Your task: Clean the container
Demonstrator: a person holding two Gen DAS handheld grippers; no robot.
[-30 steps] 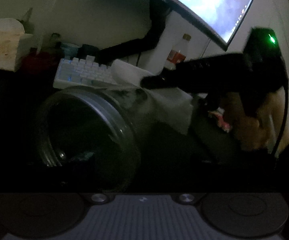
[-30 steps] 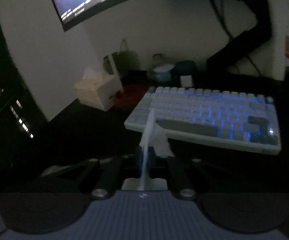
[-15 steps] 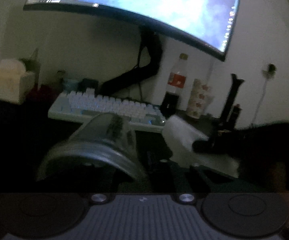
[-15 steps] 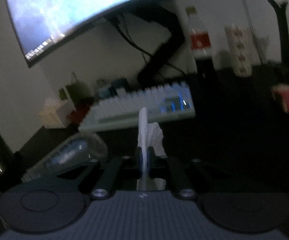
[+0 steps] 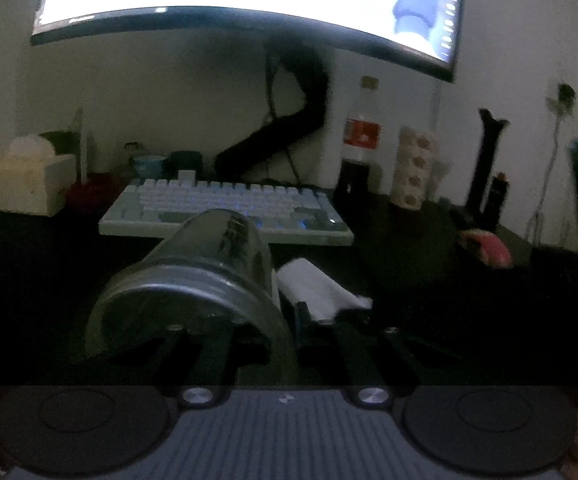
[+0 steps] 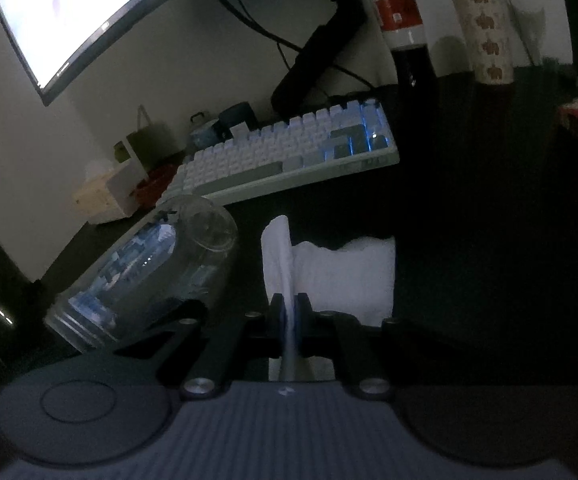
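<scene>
A clear glass jar (image 5: 209, 264) lies on its side in my left gripper (image 5: 285, 320), mouth towards the camera; the jaws are shut on its rim wall. The jar also shows in the right wrist view (image 6: 149, 268), at the left, tilted with its base up. My right gripper (image 6: 287, 304) is shut on a white paper tissue (image 6: 329, 268), which spreads onto the dark desk beyond the fingertips. The tissue shows in the left wrist view (image 5: 317, 288), just right of the jar.
A white backlit keyboard (image 5: 229, 204) lies beyond the jar. Behind it are a monitor on a black arm (image 5: 289, 128), a cola bottle (image 5: 359, 148), a patterned paper roll (image 5: 413, 168), a tissue box (image 5: 29, 184) at left and a pink object (image 5: 489, 248) at right.
The left gripper has swung the jar from mouth-on and raised to lying low and pointing at the keyboard. The right gripper has moved down with the tissue, which now rests on the desk beside the jar.
</scene>
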